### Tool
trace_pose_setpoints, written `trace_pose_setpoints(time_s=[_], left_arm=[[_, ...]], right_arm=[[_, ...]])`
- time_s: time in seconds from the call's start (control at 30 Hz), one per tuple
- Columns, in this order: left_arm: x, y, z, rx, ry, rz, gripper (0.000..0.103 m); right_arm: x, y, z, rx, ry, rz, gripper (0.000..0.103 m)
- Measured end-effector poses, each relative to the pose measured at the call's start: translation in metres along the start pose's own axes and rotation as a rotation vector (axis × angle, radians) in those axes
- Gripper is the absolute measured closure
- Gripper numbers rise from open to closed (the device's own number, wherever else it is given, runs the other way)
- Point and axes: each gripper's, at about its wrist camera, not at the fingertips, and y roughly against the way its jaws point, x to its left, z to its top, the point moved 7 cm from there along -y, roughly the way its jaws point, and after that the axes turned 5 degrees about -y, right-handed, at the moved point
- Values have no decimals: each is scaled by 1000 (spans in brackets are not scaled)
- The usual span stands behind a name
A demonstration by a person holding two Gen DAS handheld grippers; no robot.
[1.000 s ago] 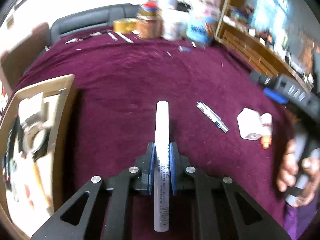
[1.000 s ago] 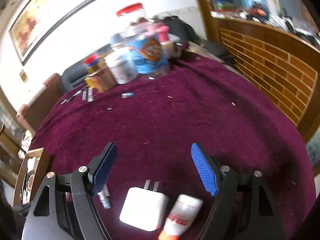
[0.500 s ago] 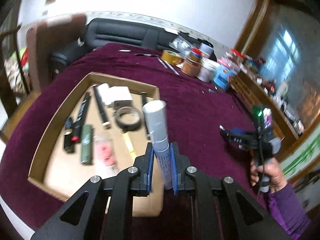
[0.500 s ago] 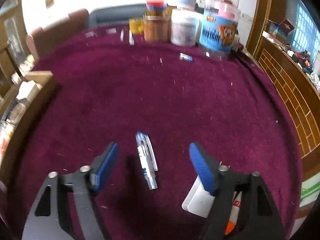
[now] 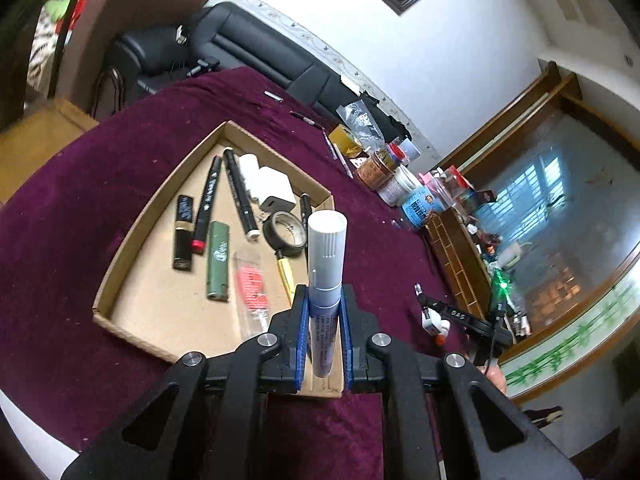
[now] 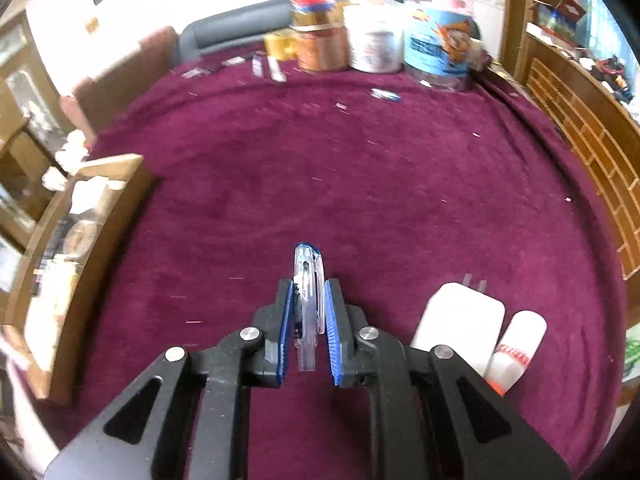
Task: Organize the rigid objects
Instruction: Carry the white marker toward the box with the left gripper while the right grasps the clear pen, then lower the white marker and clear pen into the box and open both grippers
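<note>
My left gripper (image 5: 324, 300) is shut on a white marker (image 5: 326, 248) that stands up between its blue pads, above the near corner of the cardboard tray (image 5: 120, 248). The tray holds markers, a lipstick, a green lighter, a tape roll and a white charger. My right gripper (image 6: 308, 292) is closing on a clear pen cap with a blue tip (image 6: 308, 276) that lies on the maroon cloth, and its pads press the cap's sides. A white charger (image 6: 456, 324) and a small white tube (image 6: 516, 348) lie just right of that gripper.
Jars and tubs (image 6: 376, 44) stand in a row at the far edge of the table (image 6: 360, 168), with pens and small bits nearby. A wooden lattice rail (image 6: 592, 136) borders the right side. The tray (image 6: 80, 248) shows at the left in the right wrist view. A sofa (image 5: 248, 56) lies beyond.
My left gripper carried the marker from the open cloth to above the tray. My right gripper swung left from the charger to the pen cap and shut its jaws around it.
</note>
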Motion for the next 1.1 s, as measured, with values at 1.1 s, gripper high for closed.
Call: trace_pose_setpoints(time_s=[1.1], left_arm=[[79, -78, 7, 304, -38, 256, 81]], right_arm=[[259, -43, -69, 216, 210, 226, 89]])
